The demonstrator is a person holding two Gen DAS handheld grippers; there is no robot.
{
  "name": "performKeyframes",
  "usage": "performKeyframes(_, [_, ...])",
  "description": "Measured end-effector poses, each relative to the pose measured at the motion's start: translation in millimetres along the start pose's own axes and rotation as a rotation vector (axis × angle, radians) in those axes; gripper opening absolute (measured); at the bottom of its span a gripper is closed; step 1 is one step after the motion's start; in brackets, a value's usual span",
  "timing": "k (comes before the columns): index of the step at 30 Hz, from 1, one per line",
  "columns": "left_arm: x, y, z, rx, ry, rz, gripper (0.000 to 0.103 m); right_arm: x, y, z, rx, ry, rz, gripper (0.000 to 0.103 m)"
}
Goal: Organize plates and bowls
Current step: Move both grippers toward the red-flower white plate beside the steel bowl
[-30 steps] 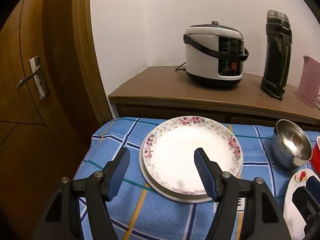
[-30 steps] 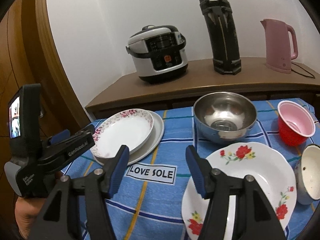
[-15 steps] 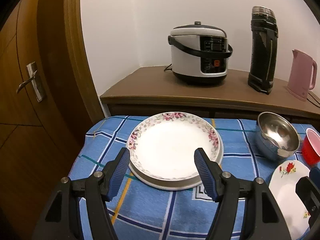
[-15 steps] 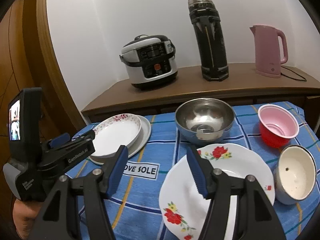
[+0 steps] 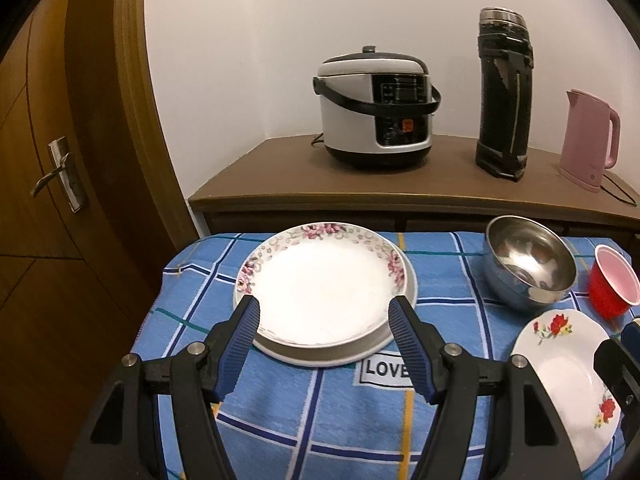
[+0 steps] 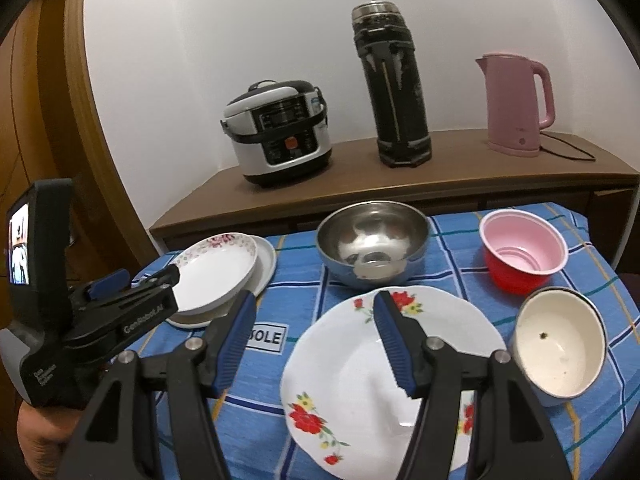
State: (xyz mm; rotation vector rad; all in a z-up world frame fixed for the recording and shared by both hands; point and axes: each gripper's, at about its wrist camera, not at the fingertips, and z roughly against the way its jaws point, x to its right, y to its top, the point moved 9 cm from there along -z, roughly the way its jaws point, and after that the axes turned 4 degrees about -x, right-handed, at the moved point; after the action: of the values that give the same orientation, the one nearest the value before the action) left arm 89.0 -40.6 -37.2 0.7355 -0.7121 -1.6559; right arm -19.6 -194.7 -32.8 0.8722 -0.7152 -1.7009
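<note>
A pink-flowered plate (image 5: 320, 280) rests on a plain white plate (image 5: 340, 354) at the table's far left; the stack also shows in the right wrist view (image 6: 216, 268). My left gripper (image 5: 324, 322) is open and empty just in front of the stack. A red-flowered plate (image 6: 384, 364) lies at the front, also seen in the left wrist view (image 5: 568, 368). My right gripper (image 6: 314, 316) is open and empty above its left rim. A steel bowl (image 6: 372, 248), a red bowl with pink inside (image 6: 522, 256) and a cream enamel bowl (image 6: 558, 344) stand nearby.
A blue checked cloth (image 6: 300, 276) covers the table. Behind it a wooden sideboard (image 6: 400, 184) carries a rice cooker (image 6: 280, 132), a black thermos (image 6: 394, 88) and a pink kettle (image 6: 516, 104). A wooden door (image 5: 44, 160) is at the left.
Both grippers have drawn back from the table and risen a little; the dishes look smaller and farther. The left gripper has shifted so more of the right-hand dishes show. Nothing was grasped.
</note>
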Motion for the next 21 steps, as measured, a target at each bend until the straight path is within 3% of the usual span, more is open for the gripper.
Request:
performKeyframes(10, [24.4,-7.0,9.0,-0.006,-0.039,-0.031,0.069,29.7,-6.3,9.0,-0.004,-0.044,-0.025,0.062])
performKeyframes(21, [57.4,-24.7,9.8,-0.046,-0.11,-0.064,0.069,71.9,-13.4,8.4,-0.059,-0.176,-0.054,0.064])
